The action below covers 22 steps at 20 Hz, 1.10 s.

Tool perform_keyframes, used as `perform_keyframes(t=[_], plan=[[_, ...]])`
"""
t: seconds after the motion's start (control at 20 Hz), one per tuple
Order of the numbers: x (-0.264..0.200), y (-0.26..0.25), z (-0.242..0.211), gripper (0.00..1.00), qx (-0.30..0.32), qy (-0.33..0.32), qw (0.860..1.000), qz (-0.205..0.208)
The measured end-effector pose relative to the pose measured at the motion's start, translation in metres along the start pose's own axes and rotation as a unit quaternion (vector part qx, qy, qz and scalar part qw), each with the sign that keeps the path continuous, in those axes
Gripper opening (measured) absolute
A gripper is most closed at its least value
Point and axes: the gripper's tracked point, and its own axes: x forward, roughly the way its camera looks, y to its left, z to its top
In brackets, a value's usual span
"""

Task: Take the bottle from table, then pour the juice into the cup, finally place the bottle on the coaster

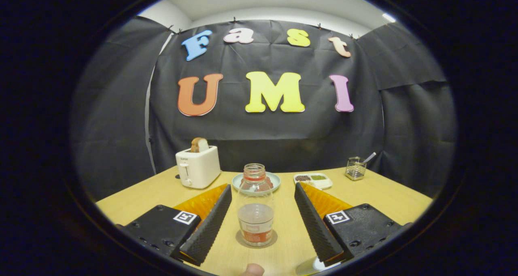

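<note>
Your gripper (259,221) sits low over the wooden table (384,195), jaws spread wide and holding nothing. The left finger (208,225) and right finger (317,223) flank the bottle (255,205) with a clear gap on each side; neither touches it.

The bottle stands upright between the fingers, at 12 o'clock from the gripper's centre. It is clear, uncapped, with a little liquid low inside and a label band near the base. It rests on a round coaster (243,240), whose rim shows around the base.

Beyond the bottle, still at 12 o'clock, a pale plate (275,180) lies flat; whatever is on it is hidden by the bottle. At 1 o'clock from the bottle there is a white divided tray (313,180) with dark and green contents. Further out, at 2 o'clock, a wire holder (355,168) carries a utensil. At 10 o'clock a white toaster (198,166) holds a slice of bread (199,145) upright in its slot.

Near you, at 6 o'clock, a fingertip (253,269) shows, and at 5 o'clock a pale rounded object (313,267); you cannot tell what it is.
</note>
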Motion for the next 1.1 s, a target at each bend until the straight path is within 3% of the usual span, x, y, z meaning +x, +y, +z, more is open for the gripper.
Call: perform_keyframes(t=[0.45, 0.6, 1.1], plan=[[-0.088, -0.015, 0.037, 1.0, -0.033, 0.034, 0.999, -0.01], [-0.114, -0.011, 0.063, 1.0, 0.003, 0.01, 1.0, 0.004], [-0.188, -0.024, 0.132, 1.0, 0.027, -0.019, 0.999, -0.029]])
